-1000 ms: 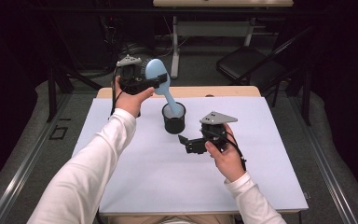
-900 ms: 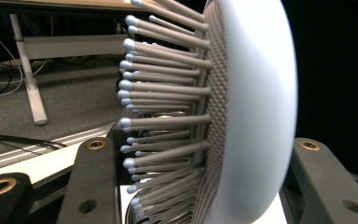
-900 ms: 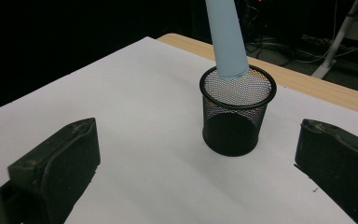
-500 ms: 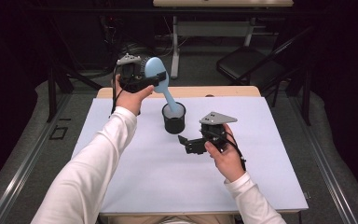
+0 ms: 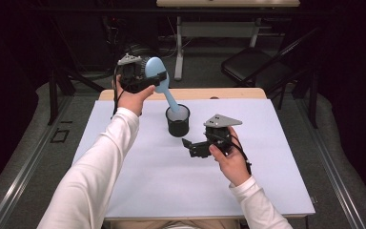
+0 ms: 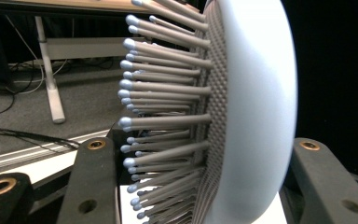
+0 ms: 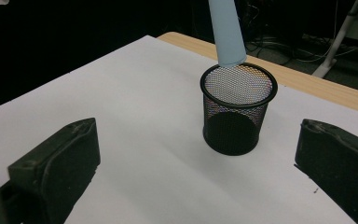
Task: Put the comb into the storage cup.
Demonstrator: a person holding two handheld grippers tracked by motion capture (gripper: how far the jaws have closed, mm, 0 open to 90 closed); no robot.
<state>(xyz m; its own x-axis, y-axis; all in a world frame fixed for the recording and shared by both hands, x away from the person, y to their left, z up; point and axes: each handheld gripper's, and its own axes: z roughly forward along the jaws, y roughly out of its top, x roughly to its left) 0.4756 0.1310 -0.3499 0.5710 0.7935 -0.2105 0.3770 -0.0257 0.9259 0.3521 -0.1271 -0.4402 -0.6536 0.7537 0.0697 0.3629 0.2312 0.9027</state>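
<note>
My left gripper (image 5: 148, 80) is raised over the table's far left and shut on the head of a light blue hairbrush (image 5: 155, 70). In the left gripper view its jaws clamp the brush head (image 6: 254, 116), and the grey bristles (image 6: 168, 121) point left. The brush handle (image 5: 171, 101) slants down to the mouth of a black mesh cup (image 5: 177, 122). From the right gripper view the handle's end (image 7: 227, 37) hangs at the rim of the cup (image 7: 237, 114). My right gripper (image 5: 189, 146) rests low, right of the cup, and is open and holds nothing (image 7: 200, 168).
A white sheet (image 5: 138, 181) covers the table, and a strip of wooden top (image 5: 228, 93) shows along its far edge. Behind the table stand a dark folding chair (image 5: 252, 67) and a white desk leg (image 5: 178, 43). Bare sheet lies in front of the cup.
</note>
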